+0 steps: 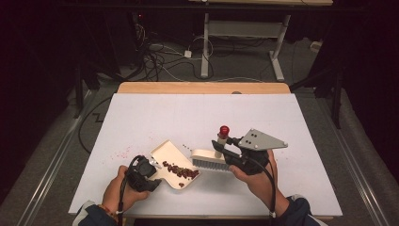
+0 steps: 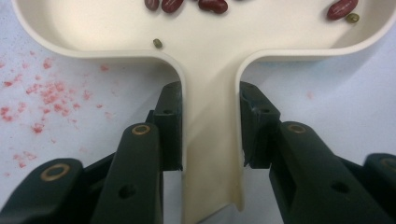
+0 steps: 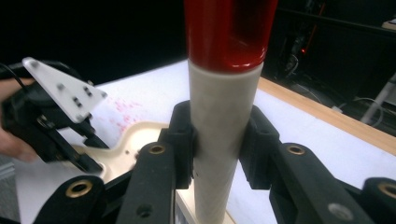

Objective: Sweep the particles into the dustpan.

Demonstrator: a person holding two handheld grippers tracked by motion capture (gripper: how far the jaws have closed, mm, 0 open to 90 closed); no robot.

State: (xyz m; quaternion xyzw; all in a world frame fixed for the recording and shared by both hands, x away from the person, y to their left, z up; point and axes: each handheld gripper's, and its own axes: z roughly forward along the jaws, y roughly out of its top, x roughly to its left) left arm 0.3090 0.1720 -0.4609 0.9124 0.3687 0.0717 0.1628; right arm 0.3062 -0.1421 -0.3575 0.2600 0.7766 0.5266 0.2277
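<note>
Item: cream plastic dustpan (image 1: pixel 170 157) with a flat stub handle, lying on the white-covered table (image 1: pixel 197 113) at its near left. Contents: dark red kidney beans (image 1: pixel 181 171) gathered toward the pan's near edge, plus one or two small greenish seeds (image 2: pixel 158 43) (seen in the left gripper view). The left gripper (image 2: pixel 209 126) is clamped on the handle, one jaw on each side.

Item: cream hand brush (image 1: pixel 209 159) with grey bristles and a cream, red-capped upright handle (image 3: pixel 224 88), standing just right of the dustpan, bristles on the table. The right gripper (image 3: pixel 217 140) is clamped on the handle below the red cap.

Item: red crumbs (image 2: pixel 44 95) scattered on the table left of the dustpan.
</note>
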